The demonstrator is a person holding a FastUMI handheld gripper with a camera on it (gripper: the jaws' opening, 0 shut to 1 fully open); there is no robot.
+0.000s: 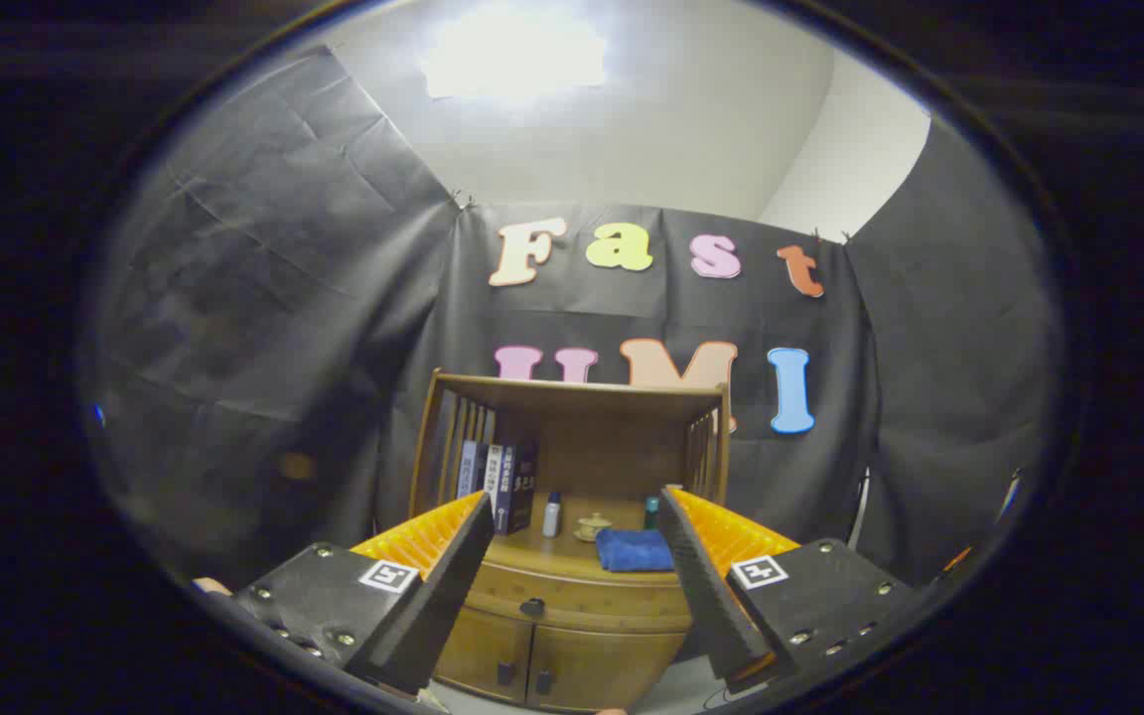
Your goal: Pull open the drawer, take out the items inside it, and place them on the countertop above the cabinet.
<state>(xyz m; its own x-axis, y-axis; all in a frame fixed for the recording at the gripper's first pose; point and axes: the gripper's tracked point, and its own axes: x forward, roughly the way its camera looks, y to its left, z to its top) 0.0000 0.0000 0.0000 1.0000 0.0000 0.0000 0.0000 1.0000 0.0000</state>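
My two-finger gripper [577, 541] spread wide, holding nothing, touching nothing, closed wooden drawer with dark knob [532, 607] beyond the fingers, folded blue cloth [635, 549] on the brown wooden cabinet's countertop [552, 551].

Wood drawer [572, 594] – closed, under countertop [562, 549]

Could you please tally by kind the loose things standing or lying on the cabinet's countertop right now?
Books: 3, upright, by the left rail
Bottles: 2, the second beside the right finger
Small lidded pot: 1
Blue cloth: 1, folded
Total: 7
The hand-held gripper is open, short of the closed drawer.
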